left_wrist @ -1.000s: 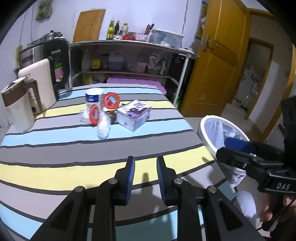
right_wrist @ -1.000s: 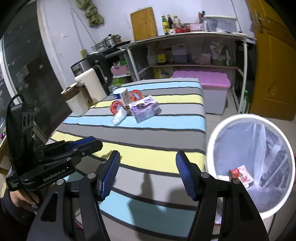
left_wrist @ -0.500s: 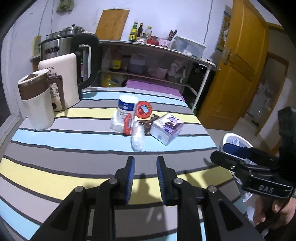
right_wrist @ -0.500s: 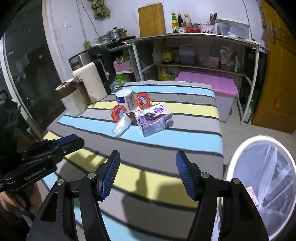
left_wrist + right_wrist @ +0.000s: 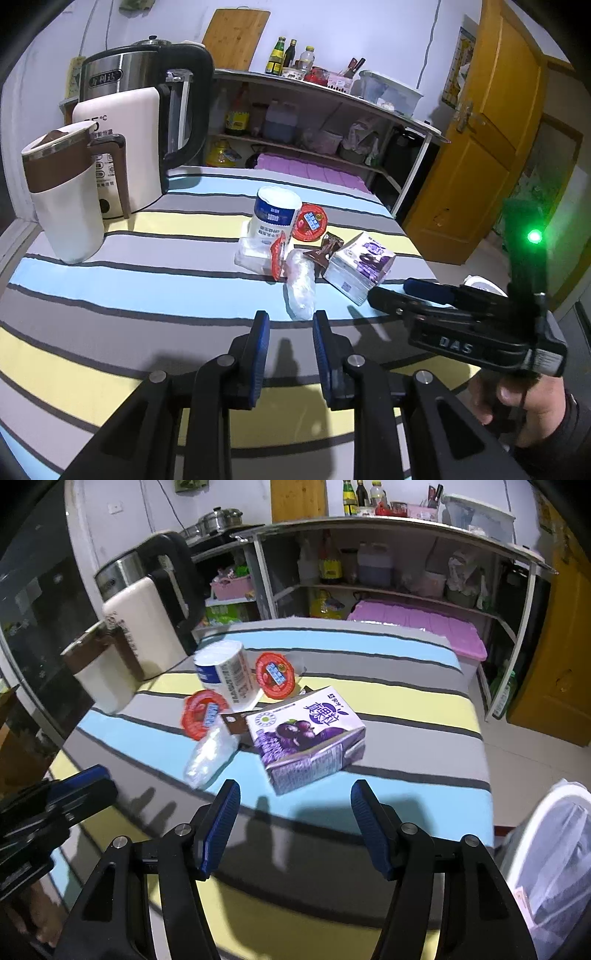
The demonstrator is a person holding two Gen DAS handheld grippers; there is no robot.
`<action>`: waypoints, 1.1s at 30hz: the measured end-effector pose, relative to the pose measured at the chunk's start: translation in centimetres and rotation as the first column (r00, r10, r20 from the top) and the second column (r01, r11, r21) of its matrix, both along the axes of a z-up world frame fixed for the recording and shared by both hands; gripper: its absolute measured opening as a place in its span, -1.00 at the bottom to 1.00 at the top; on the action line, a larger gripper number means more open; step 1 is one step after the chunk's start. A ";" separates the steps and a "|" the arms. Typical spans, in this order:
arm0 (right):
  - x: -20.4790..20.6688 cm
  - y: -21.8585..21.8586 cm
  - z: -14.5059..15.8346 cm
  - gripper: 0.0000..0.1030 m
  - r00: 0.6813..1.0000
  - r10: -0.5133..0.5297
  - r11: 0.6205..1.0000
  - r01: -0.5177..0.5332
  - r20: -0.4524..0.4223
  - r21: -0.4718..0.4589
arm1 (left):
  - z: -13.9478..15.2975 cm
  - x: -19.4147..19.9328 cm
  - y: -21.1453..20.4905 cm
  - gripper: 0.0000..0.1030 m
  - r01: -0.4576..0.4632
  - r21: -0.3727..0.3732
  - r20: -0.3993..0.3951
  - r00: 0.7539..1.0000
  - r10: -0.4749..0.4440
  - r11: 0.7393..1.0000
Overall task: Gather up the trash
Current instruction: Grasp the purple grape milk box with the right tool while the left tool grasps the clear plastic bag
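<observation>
A heap of trash lies on the striped table (image 5: 406,775): a purple juice carton (image 5: 306,734) (image 5: 360,264), a crumpled clear plastic piece (image 5: 210,753) (image 5: 301,282), a white canister (image 5: 225,674) (image 5: 275,216), two red-lidded cups (image 5: 275,674) (image 5: 201,712), a brown wrapper (image 5: 327,251) and a tissue pack (image 5: 253,254). My right gripper (image 5: 295,794) stands wide open just short of the carton. My left gripper (image 5: 290,325) has a narrow empty gap, just short of the clear plastic. Each gripper shows at the edge of the other's view.
A white-lined bin (image 5: 554,849) stands off the table's right side with a scrap inside. A brown-and-white jug (image 5: 62,195) and an electric kettle (image 5: 147,140) stand at the table's far left. Shelves (image 5: 388,554), a purple box (image 5: 417,624) and an orange door (image 5: 480,147) lie beyond.
Both grippers have moved forward over the table toward the trash heap, which now looms larger. The bin has slid to the right edge. Neither jaw gap has changed.
</observation>
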State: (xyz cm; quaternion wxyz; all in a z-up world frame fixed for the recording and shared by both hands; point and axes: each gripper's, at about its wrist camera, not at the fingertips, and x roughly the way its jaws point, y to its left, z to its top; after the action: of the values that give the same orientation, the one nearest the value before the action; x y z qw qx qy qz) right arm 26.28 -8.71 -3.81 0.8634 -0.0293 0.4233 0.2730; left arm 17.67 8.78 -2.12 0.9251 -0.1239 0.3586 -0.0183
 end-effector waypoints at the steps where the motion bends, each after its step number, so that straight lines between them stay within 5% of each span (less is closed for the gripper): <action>1: 0.4 0.1 -0.2 0.22 1.000 -0.002 1.000 0.002 -0.006 -0.002 | -0.1 0.2 0.1 -0.54 0.003 -0.002 -0.002 1.000 -0.003 1.000; 9: 2.4 -2.2 -0.9 0.23 0.996 -0.088 0.996 0.088 -0.017 -0.012 | -0.8 2.0 -0.2 -0.52 0.036 -0.024 -0.018 0.999 -0.037 0.999; 11: 2.9 -3.9 -0.9 0.22 0.990 -0.142 0.990 0.142 -0.022 -0.013 | -1.0 2.4 -0.2 -0.29 0.039 -0.029 -0.019 0.999 -0.040 0.999; 15: 3.2 -5.9 -0.7 0.23 0.979 -0.203 0.979 0.203 -0.035 -0.002 | -1.4 3.5 -0.5 -0.16 0.046 -0.051 -0.024 0.999 -0.047 0.998; 21: 2.3 -4.5 0.9 0.23 0.989 -0.147 0.986 0.147 -0.002 0.081 | -2.2 5.6 -1.2 -0.12 0.038 -0.042 -0.048 0.998 -0.040 0.998; 33: 3.8 -1.9 -0.3 0.38 0.993 -0.117 0.991 0.118 -0.010 0.071 | -4.1 8.1 -0.9 -0.12 0.008 -0.030 -0.102 0.995 -0.011 1.000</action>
State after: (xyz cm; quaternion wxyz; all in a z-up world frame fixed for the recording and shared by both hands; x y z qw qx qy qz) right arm 30.06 -10.65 -4.12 0.8772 0.0273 0.4169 0.2366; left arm 25.74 7.88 -6.27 0.9034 -0.1367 0.4059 -0.0216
